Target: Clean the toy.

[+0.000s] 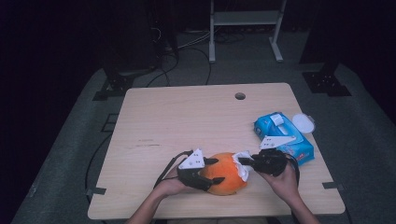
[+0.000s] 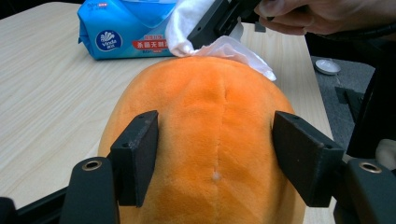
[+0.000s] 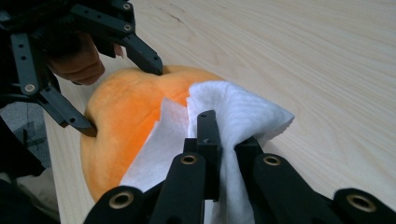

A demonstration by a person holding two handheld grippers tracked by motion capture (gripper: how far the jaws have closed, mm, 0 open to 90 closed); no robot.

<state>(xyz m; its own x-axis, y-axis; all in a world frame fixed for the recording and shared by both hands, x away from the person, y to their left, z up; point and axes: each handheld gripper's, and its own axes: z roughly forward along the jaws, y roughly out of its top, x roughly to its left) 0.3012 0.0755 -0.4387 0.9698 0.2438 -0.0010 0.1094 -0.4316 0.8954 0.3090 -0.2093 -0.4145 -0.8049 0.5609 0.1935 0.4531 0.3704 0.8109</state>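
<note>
Left claw (image 2: 215, 156) straddles the near end of an orange plush pumpkin (image 2: 210, 140), its two black pads pressed against the soft flanks and steadying it on the desk (image 1: 187, 116). Right claw (image 3: 224, 154) is pinched tight on a white wet wipe (image 3: 243, 116), the sheet bunched between the jaws and draped over the far side of the toy, where it touches the fuzz.

By the look of it, the step in hand is wiping the plush clean: one hand anchors, the other rubs. The next stroke calls for light pressure along the nap, following the rounded lobes and the shallow seam down the middle, while the holding claw keeps its grip so the toy does not roll or slide.

The pumpkin is short-pile fabric, squashy, domed, with a stitched groove. The wipe is thin, embossed, limp and likely damp. Just beyond the right hand (image 1: 285, 182) lies a blue soft-pack of wipes (image 1: 285, 137), glossy film, its flip lid raised; a small white round cap (image 1: 303, 122) sits beside it. The desk is smooth, pale wood-grain laminate.
</note>
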